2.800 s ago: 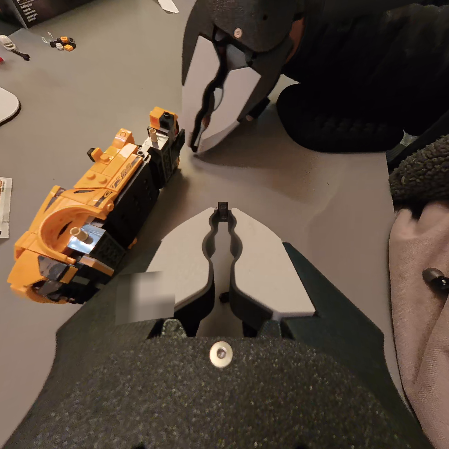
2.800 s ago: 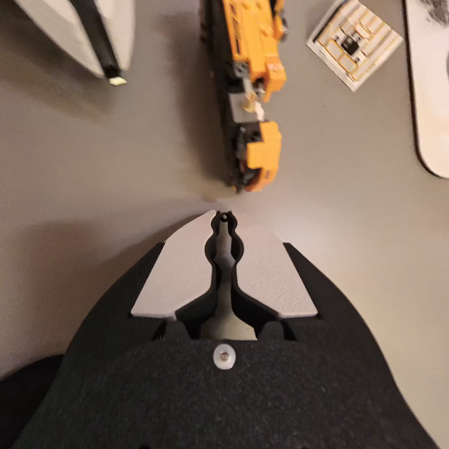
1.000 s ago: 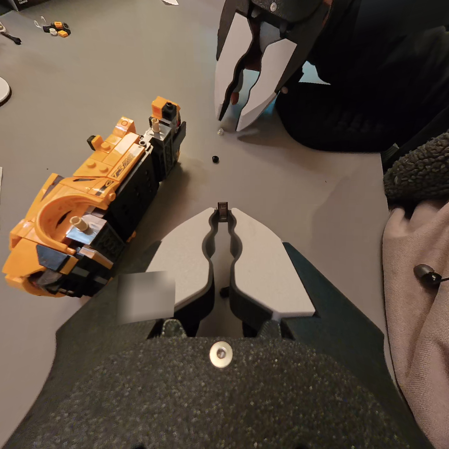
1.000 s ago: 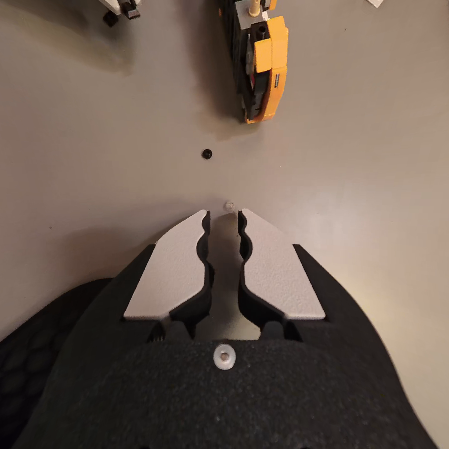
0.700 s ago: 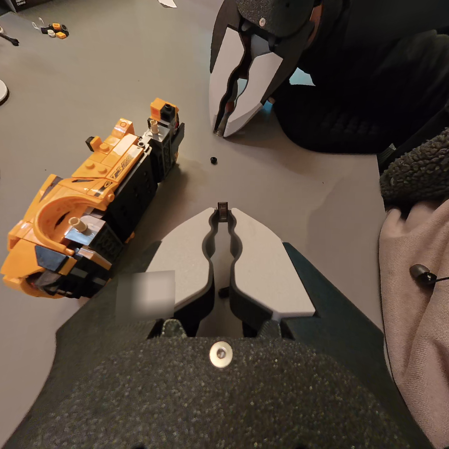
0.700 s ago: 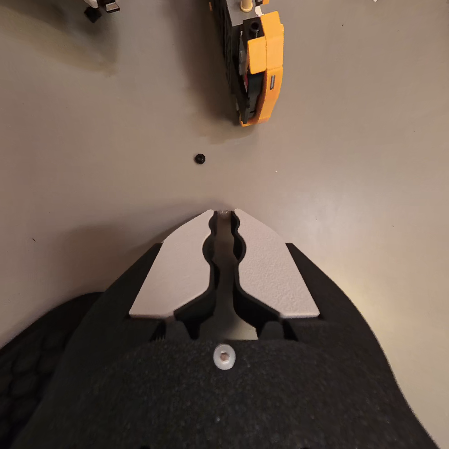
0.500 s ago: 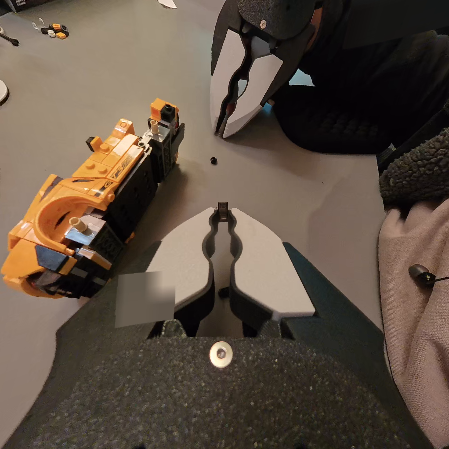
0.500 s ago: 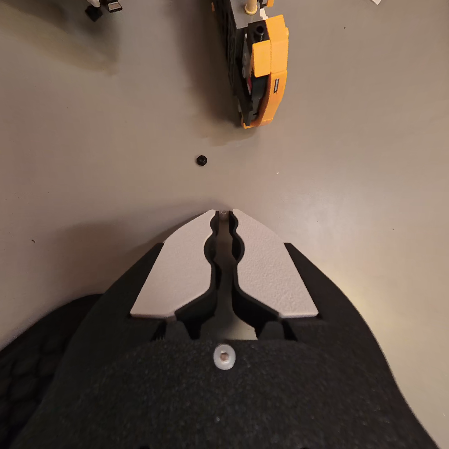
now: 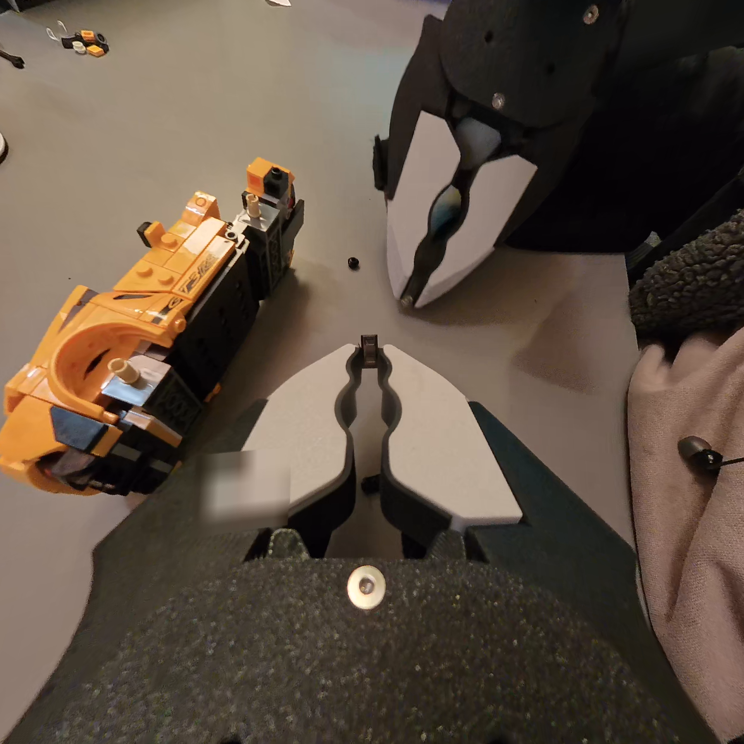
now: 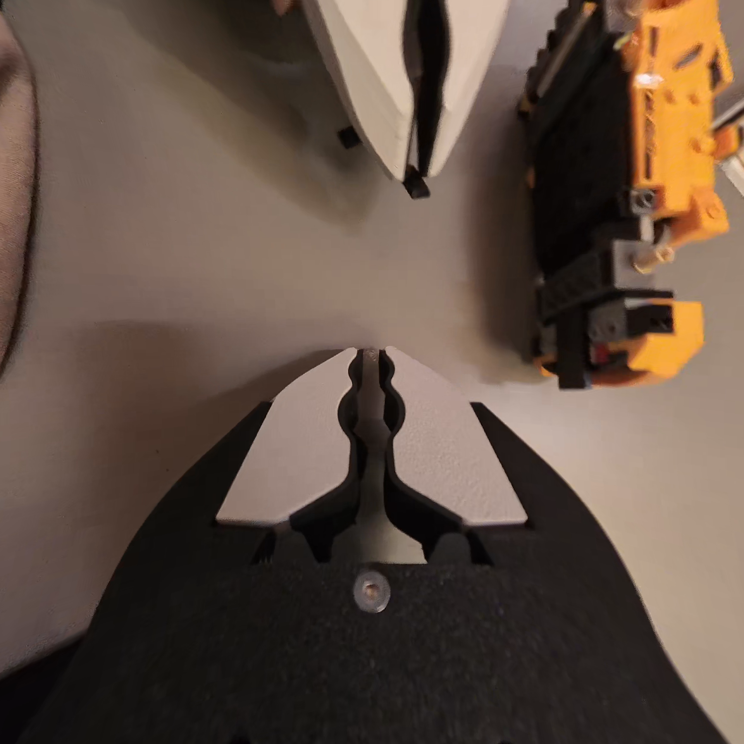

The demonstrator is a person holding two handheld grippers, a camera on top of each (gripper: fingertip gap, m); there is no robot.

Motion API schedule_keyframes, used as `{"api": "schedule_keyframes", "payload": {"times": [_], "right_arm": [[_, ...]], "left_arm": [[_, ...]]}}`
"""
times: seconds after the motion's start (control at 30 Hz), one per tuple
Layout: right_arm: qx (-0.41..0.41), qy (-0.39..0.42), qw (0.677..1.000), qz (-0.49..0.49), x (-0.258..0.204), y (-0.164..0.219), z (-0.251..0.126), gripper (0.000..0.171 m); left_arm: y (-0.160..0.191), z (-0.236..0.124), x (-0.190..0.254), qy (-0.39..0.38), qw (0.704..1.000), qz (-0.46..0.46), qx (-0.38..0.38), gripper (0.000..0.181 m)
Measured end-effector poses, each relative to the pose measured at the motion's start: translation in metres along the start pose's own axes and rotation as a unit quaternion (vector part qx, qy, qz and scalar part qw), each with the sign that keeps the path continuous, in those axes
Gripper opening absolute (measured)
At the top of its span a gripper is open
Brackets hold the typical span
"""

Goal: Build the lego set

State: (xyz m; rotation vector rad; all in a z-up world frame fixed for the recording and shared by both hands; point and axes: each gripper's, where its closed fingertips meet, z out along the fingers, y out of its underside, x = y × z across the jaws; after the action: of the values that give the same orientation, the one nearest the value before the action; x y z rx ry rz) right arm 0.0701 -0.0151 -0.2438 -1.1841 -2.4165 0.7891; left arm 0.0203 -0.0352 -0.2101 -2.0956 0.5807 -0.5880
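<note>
one loose black stud, left-view only

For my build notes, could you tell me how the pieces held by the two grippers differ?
The left gripper pinches a dark, boxy piece; the right gripper pinches a clear, round stud. The dark piece juts past its fingertips, while the clear stud barely shows between its own. Both are tiny and held at the very tips.

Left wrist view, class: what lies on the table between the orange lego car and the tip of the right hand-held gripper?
One small black round piece lies between the orange lego car and right hand-held gripper, on otherwise bare table.
</note>
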Motion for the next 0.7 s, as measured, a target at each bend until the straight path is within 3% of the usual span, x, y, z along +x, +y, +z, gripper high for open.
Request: {"api": "schedule_keyframes", "payload": {"times": [0.7], "right_arm": [[-0.001,-0.032,0.999,-0.019,-0.018,-0.006,0.003,0.023]], "left_arm": [[0.006,0.003,0.001,0.014,1.0,-0.007,-0.011,0.007]]}}
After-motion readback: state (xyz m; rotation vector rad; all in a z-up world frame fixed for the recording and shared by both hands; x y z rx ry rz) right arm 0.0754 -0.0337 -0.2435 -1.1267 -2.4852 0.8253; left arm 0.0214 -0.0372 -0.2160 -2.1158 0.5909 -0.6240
